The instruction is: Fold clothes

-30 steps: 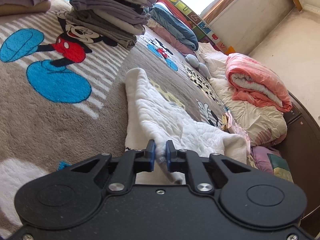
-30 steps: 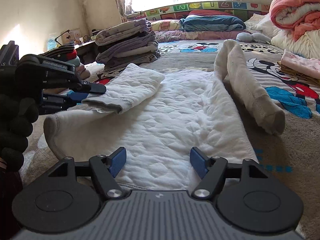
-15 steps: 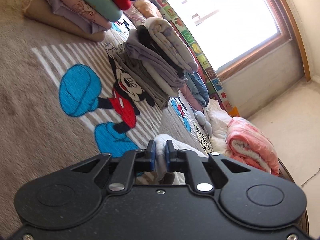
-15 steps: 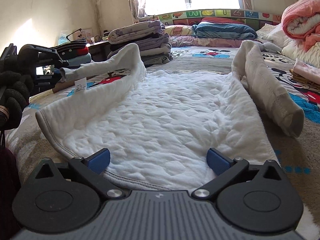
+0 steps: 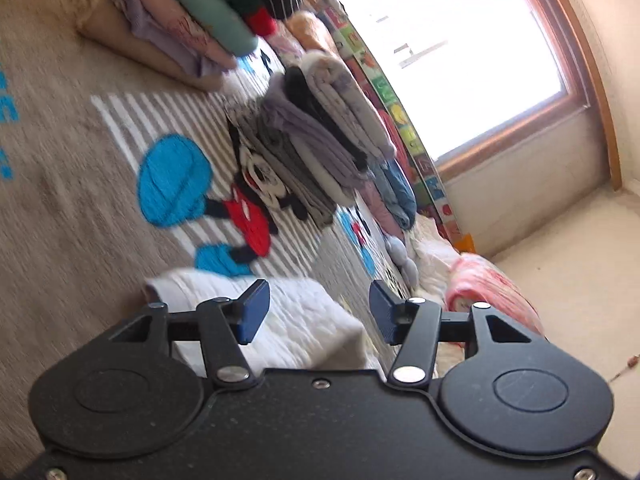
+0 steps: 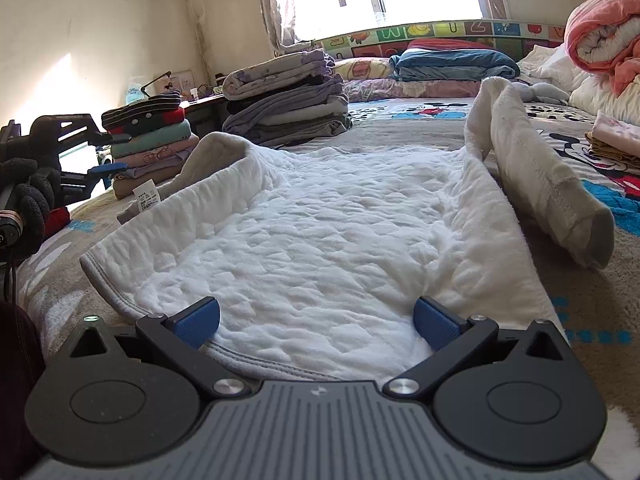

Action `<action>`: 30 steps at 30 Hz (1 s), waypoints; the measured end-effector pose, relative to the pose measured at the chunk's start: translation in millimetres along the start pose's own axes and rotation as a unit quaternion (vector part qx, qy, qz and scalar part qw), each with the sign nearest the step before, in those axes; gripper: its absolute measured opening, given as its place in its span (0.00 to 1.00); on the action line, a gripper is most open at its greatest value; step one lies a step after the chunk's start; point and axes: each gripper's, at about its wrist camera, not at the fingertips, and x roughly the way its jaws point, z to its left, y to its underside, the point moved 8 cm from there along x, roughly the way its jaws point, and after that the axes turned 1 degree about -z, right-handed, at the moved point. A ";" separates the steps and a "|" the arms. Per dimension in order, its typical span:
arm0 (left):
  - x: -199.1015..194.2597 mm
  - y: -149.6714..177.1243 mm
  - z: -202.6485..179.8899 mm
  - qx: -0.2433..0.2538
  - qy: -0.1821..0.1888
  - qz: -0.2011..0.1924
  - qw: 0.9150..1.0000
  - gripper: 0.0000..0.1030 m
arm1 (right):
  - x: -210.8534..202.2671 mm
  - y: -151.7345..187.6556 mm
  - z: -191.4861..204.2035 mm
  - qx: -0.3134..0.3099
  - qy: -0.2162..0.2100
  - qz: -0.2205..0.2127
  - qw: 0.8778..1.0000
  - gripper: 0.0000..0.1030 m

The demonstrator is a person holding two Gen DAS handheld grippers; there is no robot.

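Left hand-held gripper (image 5: 318, 312): its blue pads, clamped on a fold of white cloth half a second ago, now stand wide apart with nothing between them. The released sleeve (image 5: 276, 316) lies in the lower centre of the left wrist view, on the bed's cartoon-print blanket (image 5: 80, 208). Right hand-held gripper (image 6: 316, 322): jaws spread as before, both pads at the near hem of the white quilted garment (image 6: 320, 240), gripping nothing. In the right wrist view the garment's left side, raised earlier, now lies folded inward over the body, its grey inner face and a small label (image 6: 146, 196) turned up at centre left. The garment fills the middle of that frame, spread flat on the bed; its other sleeve (image 6: 536, 176) lies at right, running toward the lower right edge and ending in a grey cuff. A gloved hand (image 6: 32, 196) holds the left tool at the left edge. Folded stacks (image 6: 284, 100) stand in the upper centre, beyond the garment.
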 end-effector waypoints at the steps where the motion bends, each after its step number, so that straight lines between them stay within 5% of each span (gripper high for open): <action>1: 6.4 12.4 -1.1 -0.023 0.011 0.023 0.999 0.51 | -0.2 -0.1 -0.3 0.001 -0.002 -0.001 1.000 1.00; 3: 17.2 34.3 -2.0 -0.071 0.029 0.062 0.995 0.52 | -0.4 -0.2 -0.7 0.004 -0.005 -0.002 1.000 1.00; 9: 23.1 43.8 29.1 -0.217 0.024 0.048 0.975 0.55 | 0.6 -0.3 -0.9 0.006 -0.007 -0.003 1.000 1.00; 14: 32.3 30.9 48.1 -0.211 -0.026 0.019 0.977 0.55 | -0.9 -0.6 -2.2 0.011 -0.013 -0.006 1.000 1.00; 18: 44.0 3.9 39.5 -0.097 -0.067 -0.008 0.993 0.26 | -1.1 -0.9 -2.5 0.015 -0.018 -0.009 1.000 1.00; 21: 46.0 -20.3 23.7 0.001 -0.073 -0.041 0.997 0.18 | -1.1 -0.8 -2.7 0.016 -0.019 -0.009 1.000 1.00; 25: 48.4 -45.1 1.5 0.109 -0.052 -0.064 0.991 0.14 | -1.3 -0.5 -4.0 0.019 -0.023 -0.011 0.999 1.00; 30: 61.2 -53.3 -19.2 0.218 -0.038 -0.070 0.973 0.09 | -0.8 -0.5 -5.1 0.024 -0.030 -0.013 0.999 1.00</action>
